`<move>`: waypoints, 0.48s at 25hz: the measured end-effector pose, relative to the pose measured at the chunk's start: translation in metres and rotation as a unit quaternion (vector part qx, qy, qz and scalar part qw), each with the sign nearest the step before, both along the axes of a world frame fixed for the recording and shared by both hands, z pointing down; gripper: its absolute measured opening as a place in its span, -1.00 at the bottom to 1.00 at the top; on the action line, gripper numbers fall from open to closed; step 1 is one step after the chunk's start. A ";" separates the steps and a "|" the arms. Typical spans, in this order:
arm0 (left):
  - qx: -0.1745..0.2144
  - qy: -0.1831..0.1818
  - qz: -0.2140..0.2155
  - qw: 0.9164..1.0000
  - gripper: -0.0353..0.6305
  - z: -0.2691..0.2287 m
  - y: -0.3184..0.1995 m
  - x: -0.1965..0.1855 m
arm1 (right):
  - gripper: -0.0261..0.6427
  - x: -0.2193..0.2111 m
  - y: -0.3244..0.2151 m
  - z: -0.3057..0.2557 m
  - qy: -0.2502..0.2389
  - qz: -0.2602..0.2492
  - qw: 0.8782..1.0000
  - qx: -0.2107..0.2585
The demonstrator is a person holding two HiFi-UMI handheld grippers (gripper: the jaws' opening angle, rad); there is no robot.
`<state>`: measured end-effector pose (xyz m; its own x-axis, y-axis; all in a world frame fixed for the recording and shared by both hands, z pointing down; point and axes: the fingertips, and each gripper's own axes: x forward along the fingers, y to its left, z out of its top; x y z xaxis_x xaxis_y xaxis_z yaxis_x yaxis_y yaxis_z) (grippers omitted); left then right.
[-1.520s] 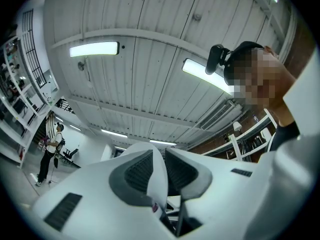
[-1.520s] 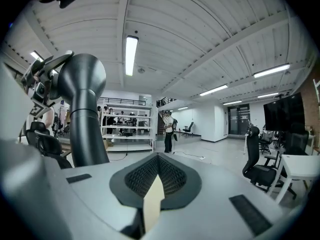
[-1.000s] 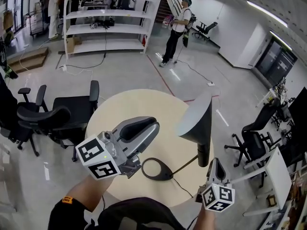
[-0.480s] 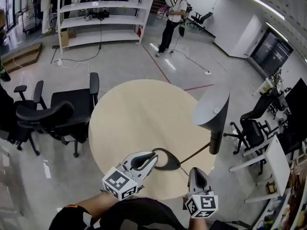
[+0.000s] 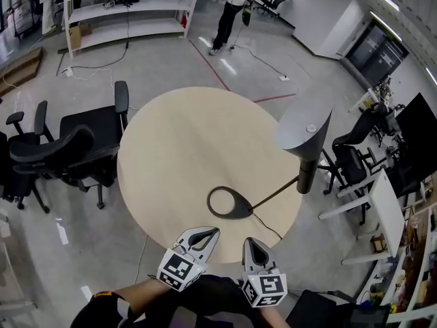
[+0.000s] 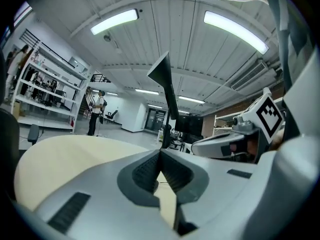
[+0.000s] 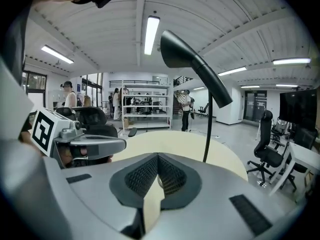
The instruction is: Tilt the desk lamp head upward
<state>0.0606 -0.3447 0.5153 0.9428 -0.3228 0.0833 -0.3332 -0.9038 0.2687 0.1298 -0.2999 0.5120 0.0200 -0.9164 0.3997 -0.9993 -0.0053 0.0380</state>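
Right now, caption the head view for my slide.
Left tool and right tool held shut and empty at the round table's near edge, short of the black desk lamp.

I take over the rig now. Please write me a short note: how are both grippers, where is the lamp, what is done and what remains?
Left gripper: jaws closing together, touching, nothing between them.
Right gripper: shut, empty.
Both are at the near edge of the round table, clear of the lamp.
Its base stands on the table; its head is up at the right, sloping upward from the stem.
Done: I cannot tell if the tilt is finished.
Left: if not, grip the head and raise it.
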 end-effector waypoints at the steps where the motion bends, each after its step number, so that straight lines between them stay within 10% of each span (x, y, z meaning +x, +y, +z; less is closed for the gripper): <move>1: -0.003 -0.002 -0.003 1.000 -0.75 0.002 0.004 0.000 | -0.89 -0.004 0.003 0.006 -0.003 -0.001 1.000 -0.003; 12: 0.031 -0.033 -0.019 0.999 -0.75 -0.007 0.090 0.022 | -0.89 0.019 0.089 0.000 -0.015 0.019 0.999 0.030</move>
